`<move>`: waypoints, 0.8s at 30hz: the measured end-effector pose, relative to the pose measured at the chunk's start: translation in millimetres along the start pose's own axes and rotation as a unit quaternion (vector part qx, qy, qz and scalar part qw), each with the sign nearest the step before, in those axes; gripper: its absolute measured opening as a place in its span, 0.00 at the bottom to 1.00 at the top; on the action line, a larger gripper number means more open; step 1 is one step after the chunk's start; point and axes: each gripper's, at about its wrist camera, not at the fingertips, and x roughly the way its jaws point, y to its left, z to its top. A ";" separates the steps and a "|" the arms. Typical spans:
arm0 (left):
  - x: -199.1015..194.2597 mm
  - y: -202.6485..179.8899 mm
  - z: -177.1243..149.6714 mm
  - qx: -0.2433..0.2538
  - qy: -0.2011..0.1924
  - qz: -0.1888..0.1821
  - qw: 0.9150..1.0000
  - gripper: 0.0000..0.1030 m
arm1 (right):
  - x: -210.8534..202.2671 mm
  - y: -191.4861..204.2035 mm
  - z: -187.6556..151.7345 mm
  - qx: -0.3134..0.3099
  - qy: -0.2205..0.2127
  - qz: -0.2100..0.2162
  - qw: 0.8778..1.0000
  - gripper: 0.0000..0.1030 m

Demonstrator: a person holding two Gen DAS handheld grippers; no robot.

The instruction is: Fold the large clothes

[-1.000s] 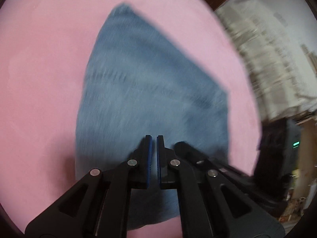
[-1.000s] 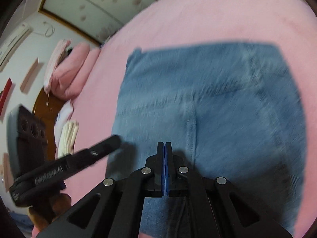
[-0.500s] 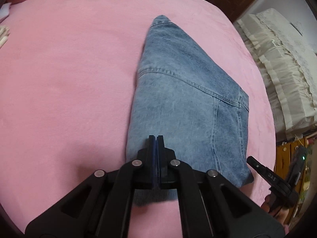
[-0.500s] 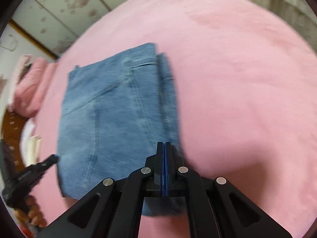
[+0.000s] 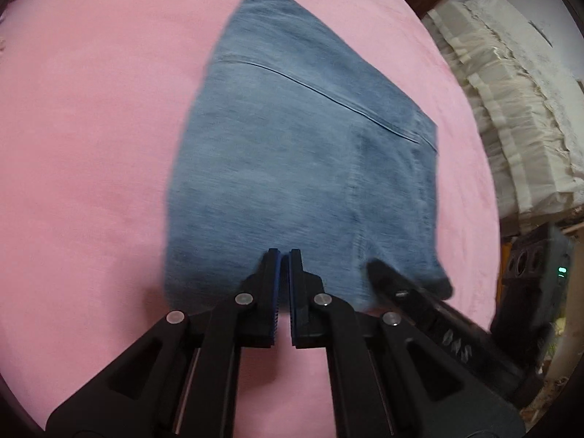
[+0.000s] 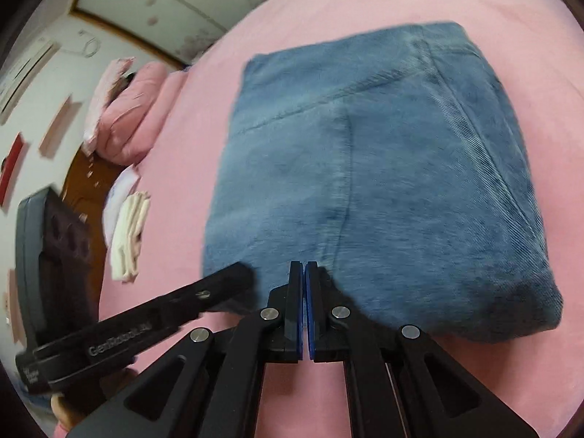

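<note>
While both claws, the left gripper and right gripper, are pressed together on nothing, the folded jeans should be squared near the pink bed's middle.

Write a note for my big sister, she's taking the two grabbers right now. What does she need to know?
Left gripper: shut, holding nothing, tips at the near edge of the jeans.
Right gripper: shut, holding nothing, tips also at the jeans' near edge, beside the left one.
Jeans: folded into a compact block, lying flat on the pink bedspread.
Done: the folding looks finished from here.
Left: probably only a tidy-up of the edges, or moving on to another garment; none is clearly in view.
</note>
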 end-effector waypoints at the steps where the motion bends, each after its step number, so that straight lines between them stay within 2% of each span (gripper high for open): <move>1: -2.0 5.8 1.4 -0.006 -0.001 0.004 1.000 0.00 | 2.6 -8.2 -1.2 0.005 0.005 -0.038 0.999 0.02; 2: -4.4 12.6 3.0 -0.014 0.001 0.004 1.000 0.00 | 0.2 -18.4 -3.1 0.012 0.007 -0.063 0.998 0.01; 5: -13.1 18.9 6.1 -0.024 0.013 0.015 1.000 0.00 | -21.2 -43.0 -7.8 0.035 -0.008 -0.099 0.994 0.01; 7: -19.2 15.0 7.4 -0.013 0.021 0.052 0.998 0.01 | -30.2 -45.5 -7.2 0.047 0.008 -0.108 0.993 0.01; 10: -25.3 7.2 8.2 0.008 0.039 0.092 0.995 0.04 | -38.7 -27.3 -6.9 0.041 0.031 -0.171 0.984 0.02; 12: -28.1 1.8 7.7 0.017 0.049 0.104 0.993 0.08 | -47.7 -8.7 -3.8 0.025 0.047 -0.185 0.981 0.12; 13: -30.2 -1.4 7.8 0.021 0.051 0.105 0.993 0.14 | -57.8 1.7 -4.6 0.014 0.049 -0.182 0.982 0.16; 15: -35.1 -9.8 8.3 0.032 0.051 0.113 0.992 0.32 | -67.2 20.1 -6.9 -0.007 0.044 -0.178 0.983 0.34; 16: -37.9 -13.2 9.2 0.037 0.049 0.118 0.991 0.47 | -68.8 29.4 -6.2 -0.014 0.041 -0.178 0.983 0.38; 17: -42.5 -17.6 10.3 0.045 0.043 0.126 0.990 0.55 | -70.8 38.6 -5.4 -0.023 0.036 -0.177 0.983 0.43; 19: -49.9 -25.0 12.2 0.057 0.036 0.135 0.989 0.58 | -72.4 57.1 -1.2 -0.035 0.029 -0.179 0.983 0.54; 21: -56.1 -29.5 16.2 0.059 0.037 0.138 0.988 0.64 | -79.0 71.7 2.3 -0.046 0.017 -0.181 0.982 0.71; 23: -61.6 -30.8 19.7 0.055 0.040 0.142 0.988 0.72 | -89.3 80.0 3.1 -0.052 0.005 -0.184 0.981 0.83; 24: -64.3 -31.5 21.2 0.055 0.038 0.143 0.987 0.72 | -97.3 82.8 3.1 -0.055 0.001 -0.189 0.980 0.84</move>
